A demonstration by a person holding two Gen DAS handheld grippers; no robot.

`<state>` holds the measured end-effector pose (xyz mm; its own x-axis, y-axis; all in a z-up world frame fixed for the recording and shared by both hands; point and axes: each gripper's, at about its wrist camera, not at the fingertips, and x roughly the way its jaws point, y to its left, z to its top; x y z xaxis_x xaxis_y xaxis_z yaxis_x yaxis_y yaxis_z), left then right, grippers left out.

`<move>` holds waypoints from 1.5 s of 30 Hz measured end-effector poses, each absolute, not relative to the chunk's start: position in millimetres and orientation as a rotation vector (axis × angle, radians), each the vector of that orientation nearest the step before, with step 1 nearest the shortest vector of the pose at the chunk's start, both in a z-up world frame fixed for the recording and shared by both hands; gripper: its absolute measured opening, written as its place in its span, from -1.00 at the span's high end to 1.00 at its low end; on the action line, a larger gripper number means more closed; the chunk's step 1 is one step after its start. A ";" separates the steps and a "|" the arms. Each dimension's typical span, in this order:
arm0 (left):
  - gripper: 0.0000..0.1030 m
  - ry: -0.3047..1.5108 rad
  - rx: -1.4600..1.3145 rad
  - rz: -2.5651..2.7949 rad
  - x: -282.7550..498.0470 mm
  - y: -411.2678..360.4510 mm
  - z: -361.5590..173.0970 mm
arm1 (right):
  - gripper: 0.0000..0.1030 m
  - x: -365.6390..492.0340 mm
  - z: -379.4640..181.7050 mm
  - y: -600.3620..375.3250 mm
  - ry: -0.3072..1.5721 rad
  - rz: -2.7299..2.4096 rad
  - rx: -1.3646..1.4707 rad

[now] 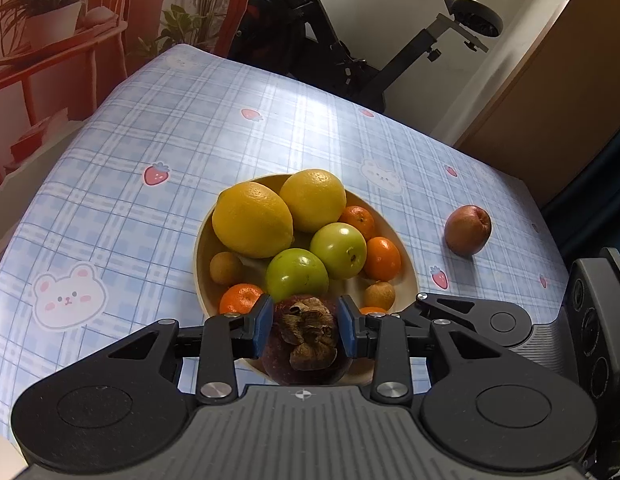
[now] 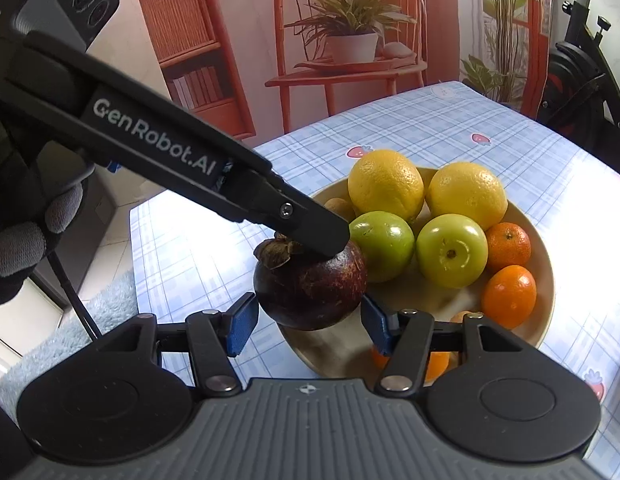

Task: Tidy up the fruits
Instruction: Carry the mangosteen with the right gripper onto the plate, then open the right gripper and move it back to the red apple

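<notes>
Left gripper (image 1: pixel 306 326) jaws clamped on mangosteen (image 1: pixel 308 340), held over near rim of bowl (image 1: pixel 202 248). Right gripper (image 2: pixel 306 322) jaws apart, flanking the fruit without touching it. One brown fruit (image 1: pixel 467 230) loose on surface (image 1: pixel 150 128), right of bowl.

A blue plaid tablecloth (image 1: pixel 182 128) with strawberry and bunny prints covers the tabletop. Behind it hangs a backdrop (image 2: pixel 230 40) picturing an orange chair, shelves and potted plants. A black exercise bike (image 1: pixel 310 28) stands by the white wall (image 1: pixel 390 4), near a wooden cabinet (image 1: pixel 558 92).
</notes>
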<state>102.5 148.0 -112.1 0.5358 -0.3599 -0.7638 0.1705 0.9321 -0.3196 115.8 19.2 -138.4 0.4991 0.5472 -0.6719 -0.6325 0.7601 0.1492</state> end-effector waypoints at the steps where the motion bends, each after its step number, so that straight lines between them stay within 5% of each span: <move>1: 0.28 0.954 -0.215 -0.320 101.8 148.4 -112.4 | -0.16 115.5 -138.2 18.9 0.767 0.715 -0.121; 45: 0.28 0.932 -0.219 -0.269 98.5 142.2 -102.7 | -0.12 80.3 -128.1 -12.2 0.664 0.637 -0.110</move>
